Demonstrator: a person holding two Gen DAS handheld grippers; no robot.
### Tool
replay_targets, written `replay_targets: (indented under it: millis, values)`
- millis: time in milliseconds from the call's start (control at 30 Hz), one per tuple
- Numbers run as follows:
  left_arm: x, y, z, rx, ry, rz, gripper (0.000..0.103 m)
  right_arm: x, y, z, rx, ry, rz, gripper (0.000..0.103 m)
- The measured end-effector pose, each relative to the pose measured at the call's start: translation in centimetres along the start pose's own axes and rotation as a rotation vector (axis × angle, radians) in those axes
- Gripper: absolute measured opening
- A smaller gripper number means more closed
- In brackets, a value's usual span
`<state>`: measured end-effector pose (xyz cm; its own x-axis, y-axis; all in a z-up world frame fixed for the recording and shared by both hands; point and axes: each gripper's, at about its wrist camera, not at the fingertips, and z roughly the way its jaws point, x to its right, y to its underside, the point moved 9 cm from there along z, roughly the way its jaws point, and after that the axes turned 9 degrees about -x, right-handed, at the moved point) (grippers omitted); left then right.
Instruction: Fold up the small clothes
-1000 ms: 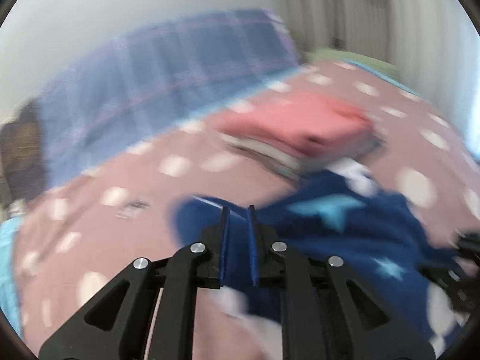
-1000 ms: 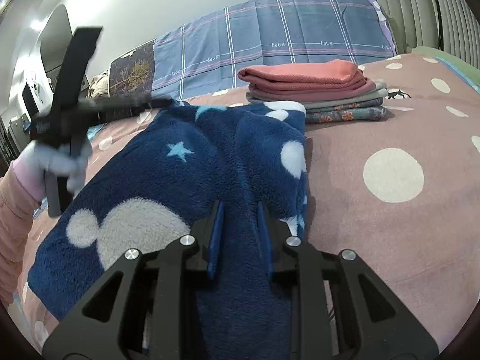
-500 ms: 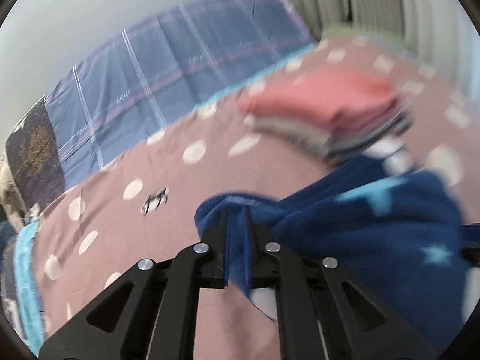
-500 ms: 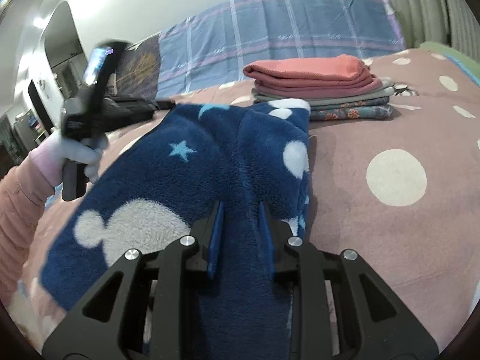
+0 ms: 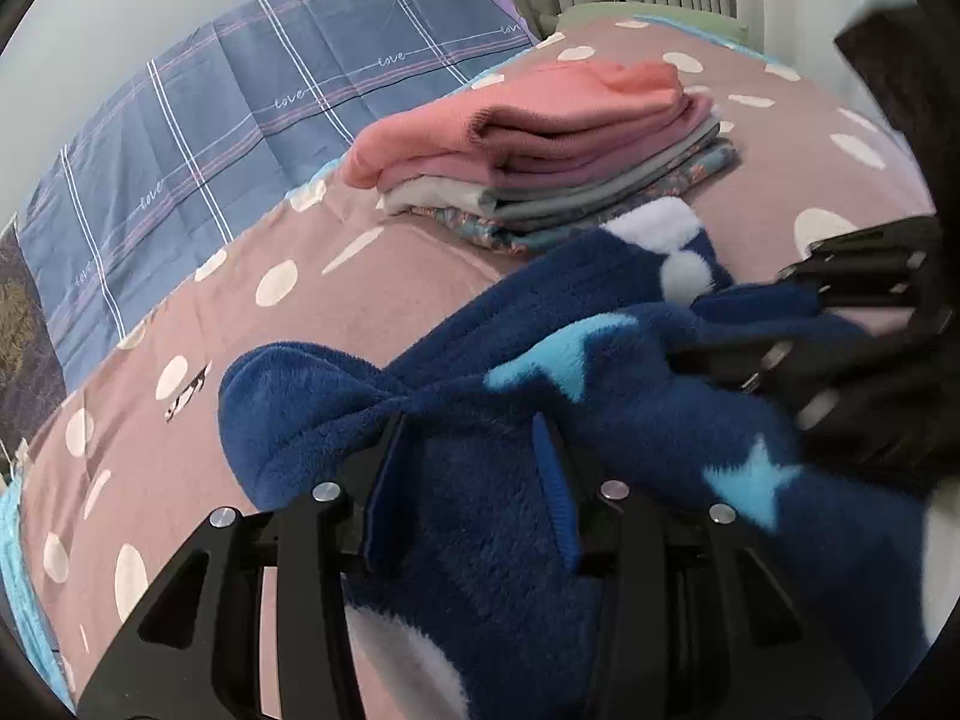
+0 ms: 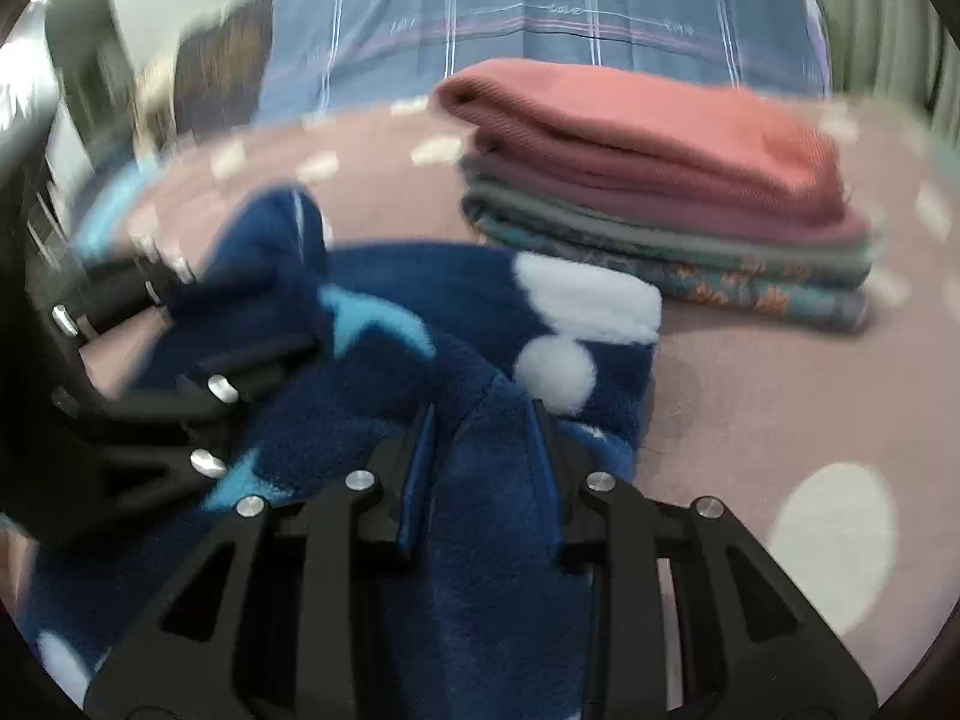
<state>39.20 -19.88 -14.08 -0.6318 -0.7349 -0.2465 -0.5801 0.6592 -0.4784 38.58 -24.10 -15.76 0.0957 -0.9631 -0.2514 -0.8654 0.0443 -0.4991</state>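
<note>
Fleece (image 5: 480,540) (navy, starred) between both downward-tilted tools' parted jaws.

Soft, even indoor light; both fisheye views bend at dark rims, the right wrist view smeared by motion blur.

We see our right hand-held gripper (image 6: 477,456) with navy fleece (image 6: 480,540) bunched between its blue pads; its jaws have just been opening. The left hand-held gripper (image 6: 198,354) sits close at the left, also on the fleece. Beyond, a folded stack (image 6: 660,192) rests on the pink dotted bed (image 6: 780,396), just behind the fleece.
</note>
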Motion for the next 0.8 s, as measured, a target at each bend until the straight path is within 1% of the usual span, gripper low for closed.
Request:
replay_targets:
  millis: [67,167,233,267,300,333,367,400,433,467,500,533,567,600,633,667,700,733,800]
  values:
    - [0.4,-0.1,-0.1,0.005,-0.005,0.0,0.042,-0.1,0.2,0.0,0.007,0.002,-0.004,0.029]
    - [0.1,0.3,-0.9,0.033,-0.005,-0.024,0.042,-1.0,0.1,-0.5,0.015,0.062,-0.046,0.029]
    - [-0.2,0.5,-2.0,0.066,-0.029,-0.029,0.042,-1.6,0.1,-2.1,0.038,0.09,-0.061,0.029]
    - [-0.6,0.7,-3.4,0.087,-0.048,-0.037,0.042,-1.9,0.5,-3.2,0.056,0.095,-0.055,0.03]
    - [-0.9,1.1,-4.5,0.098,-0.053,-0.055,0.042,-2.3,1.2,-5.1,0.085,0.081,-0.044,0.03]
    - [-1.3,1.6,-6.1,0.118,-0.036,-0.086,0.042,-2.7,2.6,-7.1,0.104,0.056,-0.042,0.03]
    - [-1.4,2.2,-8.0,0.154,0.001,-0.108,0.042,-3.1,3.3,-8.1,0.117,0.04,-0.054,0.03]
    - [-1.0,3.0,-10.2,0.199,0.041,-0.112,0.043,-3.9,5.0,-10.1,0.141,0.012,-0.081,0.03]
    - [-0.2,4.0,-12.6,0.239,0.069,-0.092,0.044,-4.6,6.4,-11.3,0.156,-0.009,-0.096,0.03]
    - [0.5,4.8,-13.7,0.252,0.082,-0.073,0.048,-5.1,7.8,-12.3,0.165,-0.033,-0.103,0.03]
    - [1.8,6.3,-15.1,0.256,0.119,-0.038,0.053,-5.6,9.7,-12.9,0.161,-0.066,-0.109,0.03]
    - [3.0,7.5,-15.5,0.241,0.153,-0.012,0.061,-5.7,11.3,-12.8,0.144,-0.086,-0.106,0.031]
    - [4.2,8.8,-15.2,0.207,0.174,0.012,0.062,-5.2,12.9,-12.0,0.111,-0.083,-0.091,0.033]
    - [5.3,10.0,-14.1,0.157,0.181,0.036,0.062,-4.6,14.4,-10.5,0.093,-0.058,-0.068,0.034]
    - [6.1,11.0,-12.9,0.132,0.167,0.05,0.062,-4.3,15.0,-9.5,0.105,-0.063,-0.061,0.034]
    - [6.7,11.5,-11.9,0.144,0.134,0.057,0.062,-4.1,15.1,-9.0,0.128,-0.069,-0.054,0.034]
    - [6.7,11.4,-11.5,0.148,0.126,0.05,0.062,-3.8,14.8,-8.9,0.131,-0.075,-0.029,0.034]
    - [6.6,11.1,-11.2,0.134,0.136,0.023,0.062,-3.6,14.5,-8.8,0.125,-0.08,-0.005,0.034]
    - [6.7,10.7,-11.2,0.118,0.128,0.032,0.062,-3.5,13.9,-8.6,0.118,-0.078,0.009,0.035]
